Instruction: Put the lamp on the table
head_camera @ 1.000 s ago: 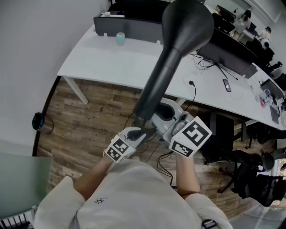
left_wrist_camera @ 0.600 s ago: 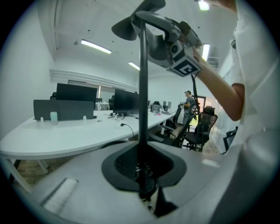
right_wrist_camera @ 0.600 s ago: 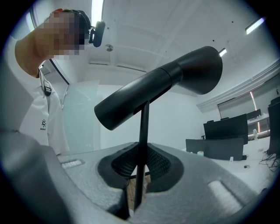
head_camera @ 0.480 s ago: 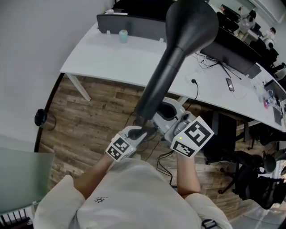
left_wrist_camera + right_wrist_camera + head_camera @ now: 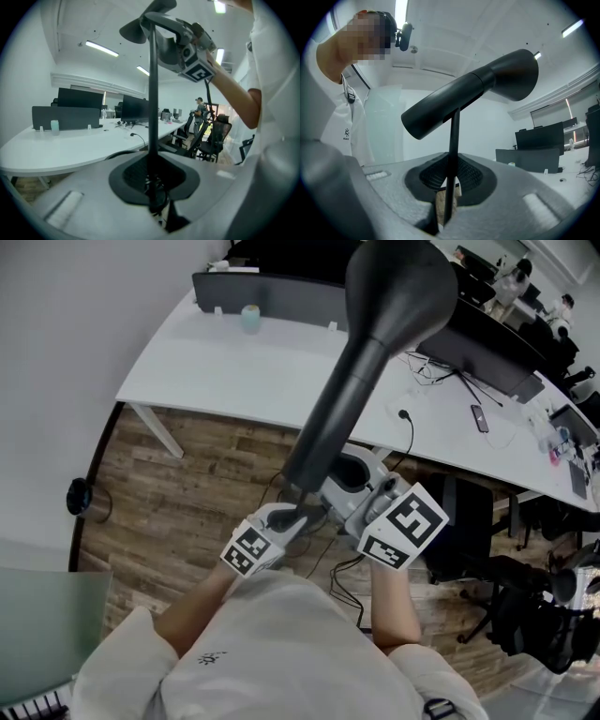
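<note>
The black lamp (image 5: 375, 343) has a wide cone head on a long tube, and it rises tilted toward the white table (image 5: 234, 371) in the head view. Both grippers hold its thin black stem low down, above the wooden floor and short of the table. My left gripper (image 5: 298, 514) is shut on the stem (image 5: 153, 117), which runs up between its jaws. My right gripper (image 5: 330, 498) is shut on the same stem (image 5: 453, 154), just under the lamp head (image 5: 473, 93). In the left gripper view, the right gripper (image 5: 185, 47) shows higher on the stem.
On the table stand dark dividers (image 5: 272, 292), a small pale-green cup (image 5: 250, 317), monitors, cables and a phone (image 5: 479, 418). Black office chairs (image 5: 525, 615) crowd the right. A black round object (image 5: 77, 495) sits on the floor at left. Cables lie under the grippers.
Both grippers keep the same hold on the lamp stem. In the head view the table and floor have slid slightly left since half a second ago.
</note>
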The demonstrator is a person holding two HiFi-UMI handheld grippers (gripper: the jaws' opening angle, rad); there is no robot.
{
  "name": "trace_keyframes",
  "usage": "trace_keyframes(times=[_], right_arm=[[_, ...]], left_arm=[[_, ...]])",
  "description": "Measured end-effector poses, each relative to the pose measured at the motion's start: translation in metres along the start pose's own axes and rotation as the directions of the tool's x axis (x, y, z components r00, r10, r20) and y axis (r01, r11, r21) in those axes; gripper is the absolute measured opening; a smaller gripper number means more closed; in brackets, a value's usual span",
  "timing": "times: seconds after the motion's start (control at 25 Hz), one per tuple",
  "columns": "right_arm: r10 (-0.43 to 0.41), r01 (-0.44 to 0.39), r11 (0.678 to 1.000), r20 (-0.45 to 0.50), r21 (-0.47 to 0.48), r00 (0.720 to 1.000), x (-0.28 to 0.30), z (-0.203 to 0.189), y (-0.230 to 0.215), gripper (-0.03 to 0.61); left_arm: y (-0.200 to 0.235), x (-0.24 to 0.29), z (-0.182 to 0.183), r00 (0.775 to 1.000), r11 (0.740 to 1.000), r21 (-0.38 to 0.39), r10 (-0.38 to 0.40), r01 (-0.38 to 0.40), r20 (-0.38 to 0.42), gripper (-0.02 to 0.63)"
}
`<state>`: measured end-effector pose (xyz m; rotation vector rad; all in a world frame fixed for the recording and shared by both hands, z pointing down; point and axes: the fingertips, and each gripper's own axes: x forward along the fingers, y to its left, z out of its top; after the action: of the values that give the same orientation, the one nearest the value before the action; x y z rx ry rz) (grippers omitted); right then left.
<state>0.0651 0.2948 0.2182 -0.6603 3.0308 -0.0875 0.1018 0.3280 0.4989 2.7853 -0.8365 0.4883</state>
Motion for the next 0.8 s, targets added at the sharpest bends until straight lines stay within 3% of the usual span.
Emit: trace_keyframes(times=[0.8], right_arm=[[-0.075, 0.075, 0.997, -0.002, -0.008, 0.997, 0.097, 0.013, -0.102, 0.041]], left_arm=[[0.13, 0.024, 0.036, 0.997, 0.996, 0.03, -0.083, 0.083, -0.002, 0.043]])
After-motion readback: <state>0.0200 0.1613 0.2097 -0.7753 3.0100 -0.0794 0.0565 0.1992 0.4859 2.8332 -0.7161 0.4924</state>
